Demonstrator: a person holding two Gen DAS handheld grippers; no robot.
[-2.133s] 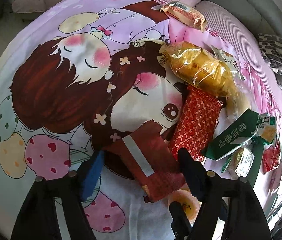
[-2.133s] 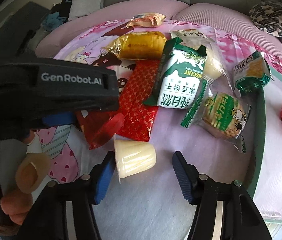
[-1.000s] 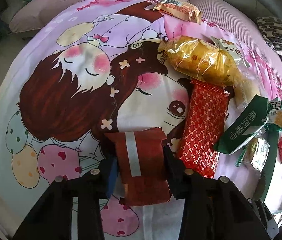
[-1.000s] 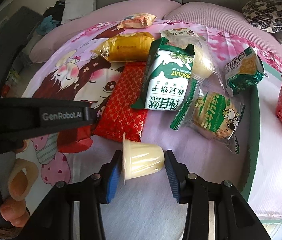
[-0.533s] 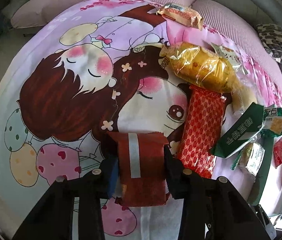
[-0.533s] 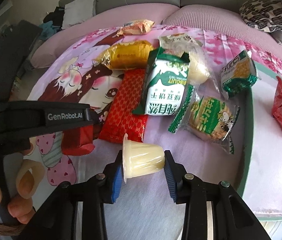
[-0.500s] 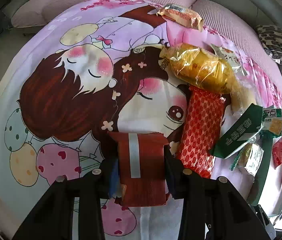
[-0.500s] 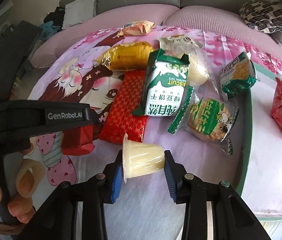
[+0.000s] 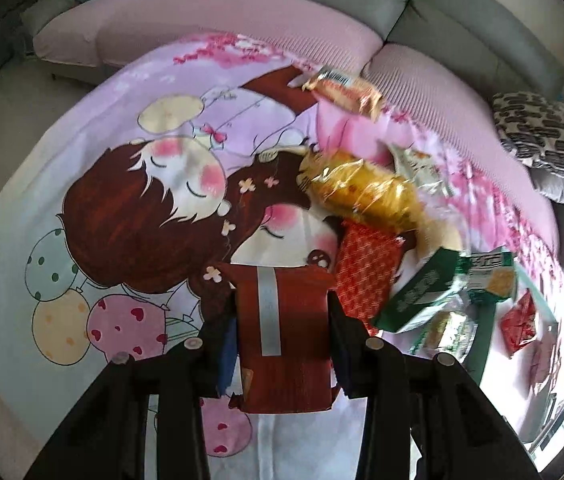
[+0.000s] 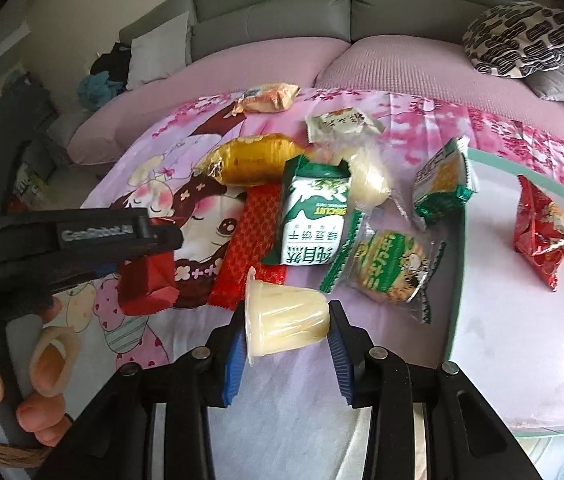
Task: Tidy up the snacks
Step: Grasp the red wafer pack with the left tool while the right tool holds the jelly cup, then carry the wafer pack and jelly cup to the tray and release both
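Observation:
My left gripper (image 9: pixel 282 332) is shut on a dark red snack packet (image 9: pixel 283 340) with a silver strip and holds it above the cartoon cloth; the packet also shows in the right wrist view (image 10: pixel 148 284). My right gripper (image 10: pixel 285 320) is shut on a pale yellow jelly cup (image 10: pixel 285 318), lying sideways between the blue pads. A white tray with a green rim (image 10: pixel 457 264) lies to the right and holds a red snack bag (image 10: pixel 539 236).
On the cloth lie a red patterned packet (image 10: pixel 250 240), a green-white biscuit box (image 10: pixel 315 220), a round cracker pack (image 10: pixel 391 268), a gold bread bag (image 10: pixel 250 158), a green-yellow pack (image 10: pixel 443 182) and an orange pack (image 10: pixel 268 98). A grey sofa (image 10: pixel 321 12) stands behind.
Both grippers closed on their items about a second ago and have now lifted: the red packet and the jelly cup are raised off the cloth and both views have risen.

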